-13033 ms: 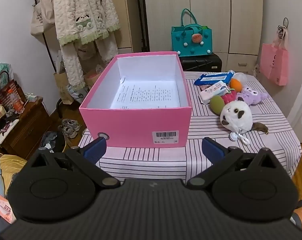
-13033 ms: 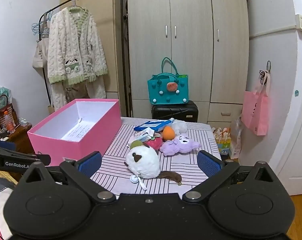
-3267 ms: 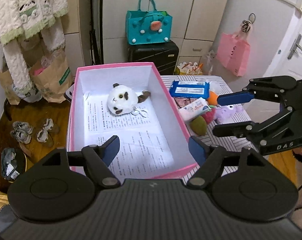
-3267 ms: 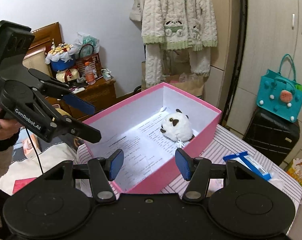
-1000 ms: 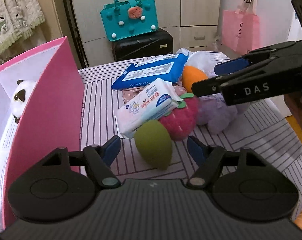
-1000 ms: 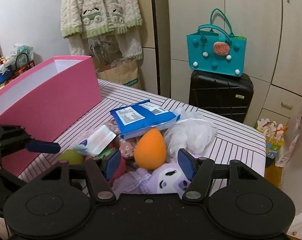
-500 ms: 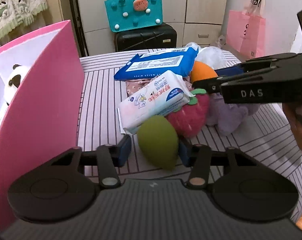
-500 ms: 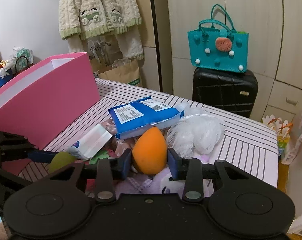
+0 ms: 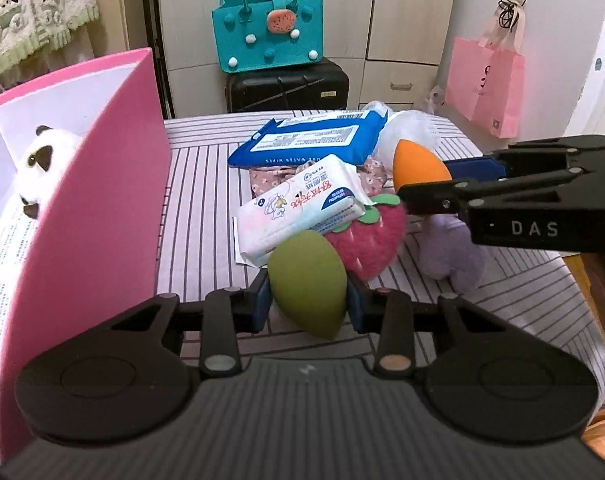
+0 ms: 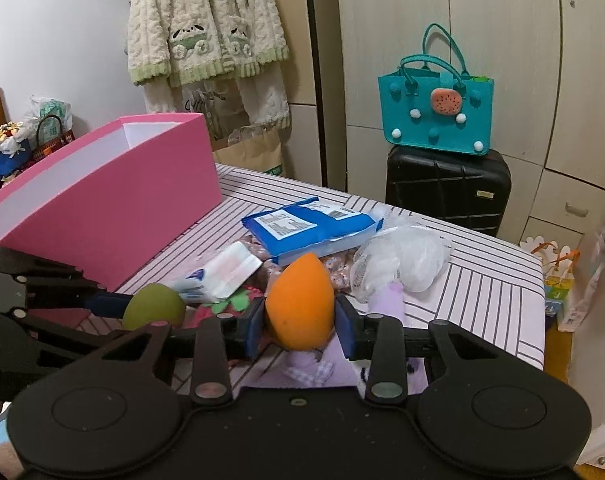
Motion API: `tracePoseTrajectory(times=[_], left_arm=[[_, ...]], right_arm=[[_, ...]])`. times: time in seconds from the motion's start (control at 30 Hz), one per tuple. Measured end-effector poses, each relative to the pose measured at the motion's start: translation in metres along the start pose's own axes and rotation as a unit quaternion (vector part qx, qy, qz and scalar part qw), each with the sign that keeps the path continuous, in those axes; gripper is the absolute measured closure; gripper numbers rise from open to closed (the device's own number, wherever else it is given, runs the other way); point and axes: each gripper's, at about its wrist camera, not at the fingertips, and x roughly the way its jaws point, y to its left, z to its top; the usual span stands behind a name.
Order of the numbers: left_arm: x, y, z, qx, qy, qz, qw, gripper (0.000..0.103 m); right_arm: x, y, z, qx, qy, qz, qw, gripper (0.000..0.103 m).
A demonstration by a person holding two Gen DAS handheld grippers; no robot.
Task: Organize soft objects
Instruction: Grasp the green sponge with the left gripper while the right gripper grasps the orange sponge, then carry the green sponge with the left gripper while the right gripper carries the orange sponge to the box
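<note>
A striped table [image 9: 198, 184] carries a tall pink box [image 9: 102, 200] along its left side, a white panda plush [image 9: 42, 160] lying inside against the paper lining. Right of the box, well apart from it, sits a heap of soft goods: a blue wet-wipe pack [image 9: 310, 140] at the back, a white tissue pack [image 9: 302, 208] leaning over a red strawberry plush [image 9: 374, 236], a white mesh bath puff [image 10: 402, 256], and a purple plush [image 9: 454, 256] at the near right edge. The left gripper [image 9: 307, 304] has its jaws closing on a green egg-shaped sponge [image 9: 308, 288], its blue pads touching both flanks at the front of the heap. The right gripper [image 10: 298, 326] is clamped on an orange egg-shaped sponge [image 10: 300, 308], held above the purple plush with its tip pointing up.
</note>
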Motion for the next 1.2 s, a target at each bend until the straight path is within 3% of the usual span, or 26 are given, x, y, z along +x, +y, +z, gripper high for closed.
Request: tracePoseTrajectory(times=[0.43,0.6,0.77,1.2], left_arm=[[-0.040,0.001,-0.009,-0.006,-0.021,-0.020,0.9996,0.066],[-0.055,0.002,-0.012,-0.006,-0.003,-0.039,0.9992,0.066],[-0.071,-0.004,-0.019,0.027,0.001,-0.013,0.9996,0.066],[-0.131,-0.004,-0.028,0.076,0.041,-0.054,0.9948,0.066]], right_arm=[[-0.028,0.021,-0.012,0.015,0.006,0.020,1.000,0.061],[-0.042,0.024,-0.018,0.031,0.014,0.030,0.999,0.061],[-0.057,0.032,-0.026,0.040,0.029,0.047,0.998,0.061],[-0.108,0.070,-0.031,0.008,0.076,0.084,0.994,0.060]])
